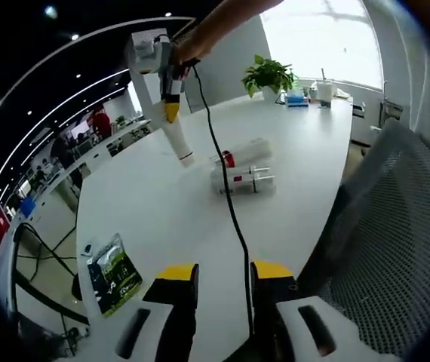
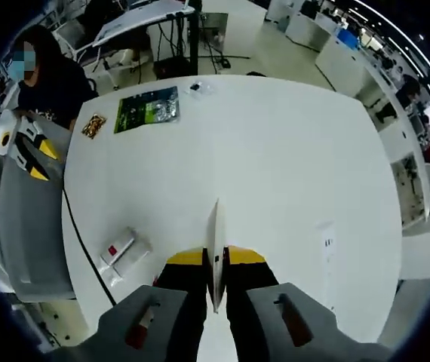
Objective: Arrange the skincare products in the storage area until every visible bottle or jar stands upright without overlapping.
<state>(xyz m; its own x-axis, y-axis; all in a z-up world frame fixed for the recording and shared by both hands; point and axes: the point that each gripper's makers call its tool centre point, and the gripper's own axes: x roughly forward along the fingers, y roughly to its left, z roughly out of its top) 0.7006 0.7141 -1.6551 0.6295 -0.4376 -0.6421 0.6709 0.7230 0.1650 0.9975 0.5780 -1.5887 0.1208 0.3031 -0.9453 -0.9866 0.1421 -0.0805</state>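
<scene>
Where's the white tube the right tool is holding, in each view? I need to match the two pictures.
Left gripper view: the white tube hangs upper centre-left, clamped in the right tool above the table.
Right gripper view: the white tube is bottom centre, edge-on between that tool's jaws.
Shared landmark: the green packet on the white table.

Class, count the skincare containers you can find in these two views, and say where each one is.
3: a white tube clamped in the right gripper above the table; two clear bottles lying side by side mid-table, one red-capped, one nearer. Others may be hidden.
</scene>
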